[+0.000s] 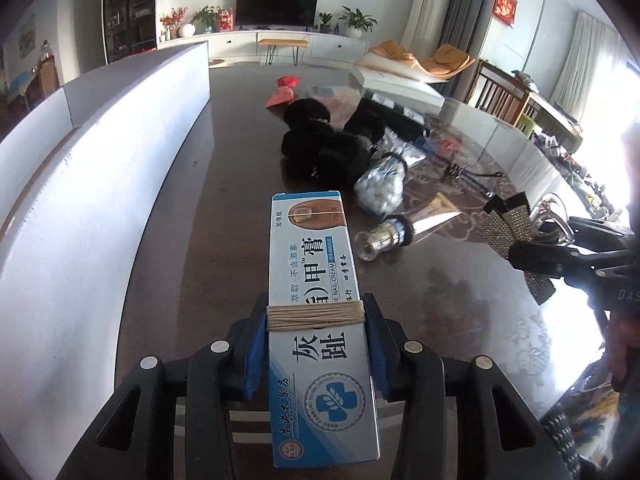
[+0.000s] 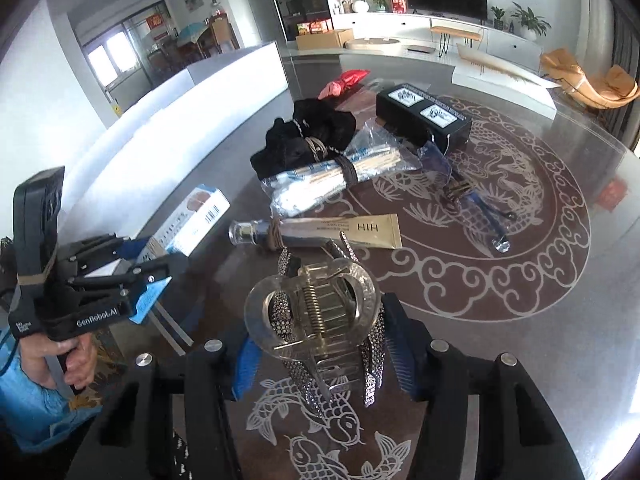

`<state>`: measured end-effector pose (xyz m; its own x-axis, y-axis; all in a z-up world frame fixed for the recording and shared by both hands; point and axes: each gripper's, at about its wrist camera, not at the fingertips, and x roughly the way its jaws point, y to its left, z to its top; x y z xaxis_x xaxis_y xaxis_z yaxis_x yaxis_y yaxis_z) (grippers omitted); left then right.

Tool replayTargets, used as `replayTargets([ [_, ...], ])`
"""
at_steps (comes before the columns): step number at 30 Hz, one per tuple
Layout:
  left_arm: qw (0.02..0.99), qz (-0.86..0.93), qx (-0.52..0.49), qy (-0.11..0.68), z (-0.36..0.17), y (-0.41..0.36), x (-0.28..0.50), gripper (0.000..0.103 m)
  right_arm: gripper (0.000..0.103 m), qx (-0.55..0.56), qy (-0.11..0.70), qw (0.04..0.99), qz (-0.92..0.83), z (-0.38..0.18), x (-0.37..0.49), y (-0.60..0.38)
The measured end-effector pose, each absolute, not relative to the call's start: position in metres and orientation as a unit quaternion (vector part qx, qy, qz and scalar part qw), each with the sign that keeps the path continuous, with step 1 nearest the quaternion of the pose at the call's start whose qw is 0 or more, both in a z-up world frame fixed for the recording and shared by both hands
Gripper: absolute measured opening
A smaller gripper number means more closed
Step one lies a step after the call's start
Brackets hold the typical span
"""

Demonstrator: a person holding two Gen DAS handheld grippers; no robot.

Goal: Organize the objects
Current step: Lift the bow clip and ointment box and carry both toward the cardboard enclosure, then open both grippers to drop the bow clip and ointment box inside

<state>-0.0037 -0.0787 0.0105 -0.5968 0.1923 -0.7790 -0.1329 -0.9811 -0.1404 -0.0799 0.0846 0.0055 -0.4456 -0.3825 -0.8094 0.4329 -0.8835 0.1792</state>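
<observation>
My left gripper (image 1: pixel 316 312) is shut on a white and blue nail cream box (image 1: pixel 316 280) wound with beige string, held above the dark table beside a white storage box (image 1: pixel 100 168). The left gripper (image 2: pixel 156 276) and the nail cream box (image 2: pixel 192 220) also show in the right wrist view. My right gripper (image 2: pixel 316 344) is shut on a clear claw hair clip (image 2: pixel 312 304) joined to a rhinestone bow (image 2: pixel 372 344). The right gripper also shows at the edge of the left wrist view (image 1: pixel 560 260).
On the table lie black scrunchies (image 2: pixel 308 136), a bag of cotton swabs (image 2: pixel 328 180), a gold tube (image 2: pixel 340 228), a black box (image 2: pixel 424 116), a bagged razor (image 2: pixel 472 200) and a red pouch (image 2: pixel 344 80). A second white box (image 1: pixel 492 136) stands on the right.
</observation>
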Motion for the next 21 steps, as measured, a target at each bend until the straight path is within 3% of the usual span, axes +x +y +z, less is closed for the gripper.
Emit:
replayTargets([
  [7,0.098,0.923,-0.366,-0.073,0.091,-0.105,0.025,0.043,0.056,0.428,0.004,0.265,-0.864,0.050,-0.083,0.052],
  [12,0.029,0.941,-0.325,-0.089,0.138,-0.178,0.039,0.043,0.056,0.400,-0.034,0.331,-0.854,0.088,-0.085,-0.007],
  [21,-0.177,0.909,-0.377,-0.035,0.107,-0.286,0.027,0.043,0.056,0.384,-0.031,0.450,-0.805,0.108,-0.092,-0.174],
])
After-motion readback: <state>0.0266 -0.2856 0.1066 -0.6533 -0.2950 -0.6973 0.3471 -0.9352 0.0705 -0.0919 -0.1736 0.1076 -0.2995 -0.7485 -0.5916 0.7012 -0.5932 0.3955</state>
